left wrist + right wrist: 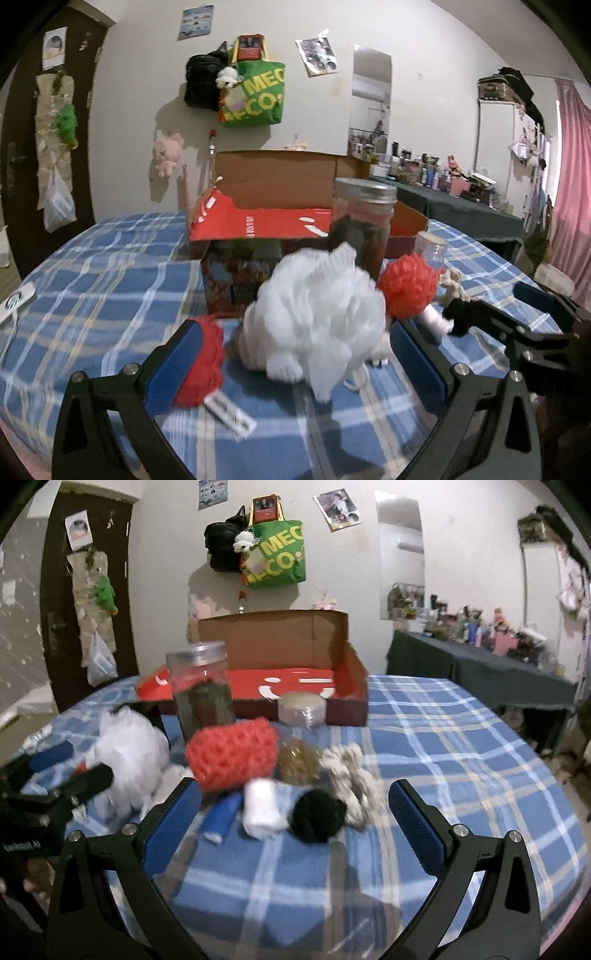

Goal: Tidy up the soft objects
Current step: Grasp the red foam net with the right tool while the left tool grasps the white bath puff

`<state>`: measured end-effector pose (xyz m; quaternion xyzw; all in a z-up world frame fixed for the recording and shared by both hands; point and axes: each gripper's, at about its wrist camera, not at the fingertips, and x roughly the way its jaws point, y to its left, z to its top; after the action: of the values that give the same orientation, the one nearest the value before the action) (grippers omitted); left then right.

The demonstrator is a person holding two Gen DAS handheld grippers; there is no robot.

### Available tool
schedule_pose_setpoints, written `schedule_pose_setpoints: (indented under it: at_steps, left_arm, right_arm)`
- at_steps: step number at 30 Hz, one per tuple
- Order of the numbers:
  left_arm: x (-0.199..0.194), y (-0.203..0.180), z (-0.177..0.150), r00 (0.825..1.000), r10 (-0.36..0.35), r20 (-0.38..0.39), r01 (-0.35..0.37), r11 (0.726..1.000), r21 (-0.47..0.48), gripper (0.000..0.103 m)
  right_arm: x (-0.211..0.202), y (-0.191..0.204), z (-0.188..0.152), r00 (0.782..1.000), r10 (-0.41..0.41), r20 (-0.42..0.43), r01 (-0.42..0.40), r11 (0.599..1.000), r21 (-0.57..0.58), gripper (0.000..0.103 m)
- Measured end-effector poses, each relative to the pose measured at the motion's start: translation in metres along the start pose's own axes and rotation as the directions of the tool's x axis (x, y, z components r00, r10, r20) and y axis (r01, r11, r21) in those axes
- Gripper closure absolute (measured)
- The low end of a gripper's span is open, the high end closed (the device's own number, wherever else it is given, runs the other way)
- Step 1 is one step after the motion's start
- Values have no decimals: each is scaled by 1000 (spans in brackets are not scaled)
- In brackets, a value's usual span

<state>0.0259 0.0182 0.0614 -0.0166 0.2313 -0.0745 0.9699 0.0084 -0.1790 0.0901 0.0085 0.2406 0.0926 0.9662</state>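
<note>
In the left wrist view a white mesh pouf (317, 314) lies on the blue plaid cloth between the wide-apart fingers of my open left gripper (295, 354). A red knit ball (201, 363) with a label presses against its left pad. An orange knit piece (406, 286) sits behind the pouf. My right gripper (295, 812) is open, and ahead of it lie a black pom (317, 814), a white roll (262, 806) and a blue roll (219, 818), none touched. Further off are the orange knit piece (232, 751), a rope knot (351, 779) and the pouf (129, 753).
An open red cardboard box (354, 690) stands behind the pile. A tall lidded jar (201, 690) and a small clear jar (301, 709) with a gold scrubber stand before it. A patterned carton (236, 280) is near the pouf. Cluttered side table (480, 664) at right.
</note>
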Motion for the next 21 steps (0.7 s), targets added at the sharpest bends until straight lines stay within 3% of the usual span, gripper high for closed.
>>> schedule_pose_setpoints:
  at_steps: [5, 11, 14, 16, 21]
  left_arm:
    - [10, 1, 15, 998, -46, -35, 48, 998, 36, 0]
    - [22, -3, 22, 994, -85, -71, 90, 993, 75, 0]
    - [30, -3, 23, 991, -96, -94, 105, 990, 90, 5]
    - [35, -4, 21, 988, -109, -110, 120, 988, 98, 11]
    - [43, -9, 19, 981, -138, -138, 154, 982, 112, 26]
  right_arm:
    - [22, -7, 19, 981, 177, -72, -172, 982, 73, 0]
    - [46, 1, 26, 952, 265, -153, -253, 963, 92, 0]
    - [58, 8, 26, 939, 284, -193, -272, 958, 87, 10]
    - [64, 11, 25, 930, 297, -214, -283, 954, 95, 26]
    - [73, 11, 22, 915, 322, -243, -300, 946, 122, 50]
